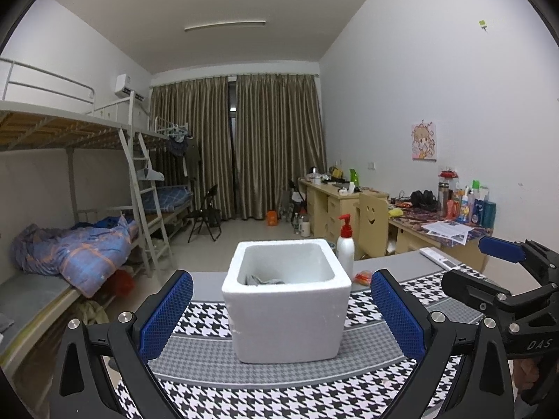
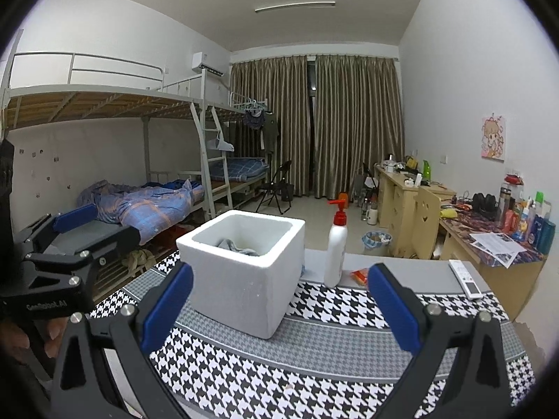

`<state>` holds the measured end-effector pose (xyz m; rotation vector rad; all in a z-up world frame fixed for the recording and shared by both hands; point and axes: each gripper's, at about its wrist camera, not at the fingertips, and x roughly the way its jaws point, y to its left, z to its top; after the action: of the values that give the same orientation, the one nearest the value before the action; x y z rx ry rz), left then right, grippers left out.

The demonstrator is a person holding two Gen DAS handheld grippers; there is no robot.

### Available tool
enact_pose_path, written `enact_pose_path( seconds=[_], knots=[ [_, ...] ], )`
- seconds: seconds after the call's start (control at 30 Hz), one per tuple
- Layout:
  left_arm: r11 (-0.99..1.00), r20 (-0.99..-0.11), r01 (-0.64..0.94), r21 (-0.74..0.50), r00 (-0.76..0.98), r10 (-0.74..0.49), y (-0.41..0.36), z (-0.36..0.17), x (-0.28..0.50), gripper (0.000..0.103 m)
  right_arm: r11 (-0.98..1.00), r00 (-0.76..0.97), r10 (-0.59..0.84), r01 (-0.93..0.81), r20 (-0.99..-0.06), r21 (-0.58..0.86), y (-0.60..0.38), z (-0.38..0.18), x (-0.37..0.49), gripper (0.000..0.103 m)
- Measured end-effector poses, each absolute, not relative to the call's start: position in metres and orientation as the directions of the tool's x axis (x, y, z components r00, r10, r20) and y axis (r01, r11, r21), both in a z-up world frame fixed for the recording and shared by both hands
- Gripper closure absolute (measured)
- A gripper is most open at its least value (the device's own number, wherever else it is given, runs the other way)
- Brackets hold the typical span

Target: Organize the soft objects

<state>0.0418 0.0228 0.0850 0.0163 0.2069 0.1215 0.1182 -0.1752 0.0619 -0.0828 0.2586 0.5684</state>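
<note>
one grey cloth (image 1: 260, 279) bunched inside one foam box (image 1: 286, 317), box dead ahead of left gripper (image 1: 281, 317), right gripper (image 2: 279, 309) alongside, both spread wide, holding nothing, one pump bottle (image 2: 335, 244) beyond

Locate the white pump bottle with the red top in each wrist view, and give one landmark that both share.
Left wrist view: the white pump bottle with the red top stands right of centre, just behind the white foam box's right rear corner.
Right wrist view: the bottle stands right of centre, beside the box.
Shared landmark: the white foam box on the houndstooth cloth.
</note>
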Motion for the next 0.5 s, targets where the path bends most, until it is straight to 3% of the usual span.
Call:
enact_pose_path(
  seconds=[0.5],
  knots=[
    [0.992,-0.188,-0.120,0.033,0.974,0.124,0.013,0.071,0.021,0.001,0.850,0.821,0.512,-0.527,-0.252,0.007,-0.188,0.048,0.099,0.002]
  ],
)
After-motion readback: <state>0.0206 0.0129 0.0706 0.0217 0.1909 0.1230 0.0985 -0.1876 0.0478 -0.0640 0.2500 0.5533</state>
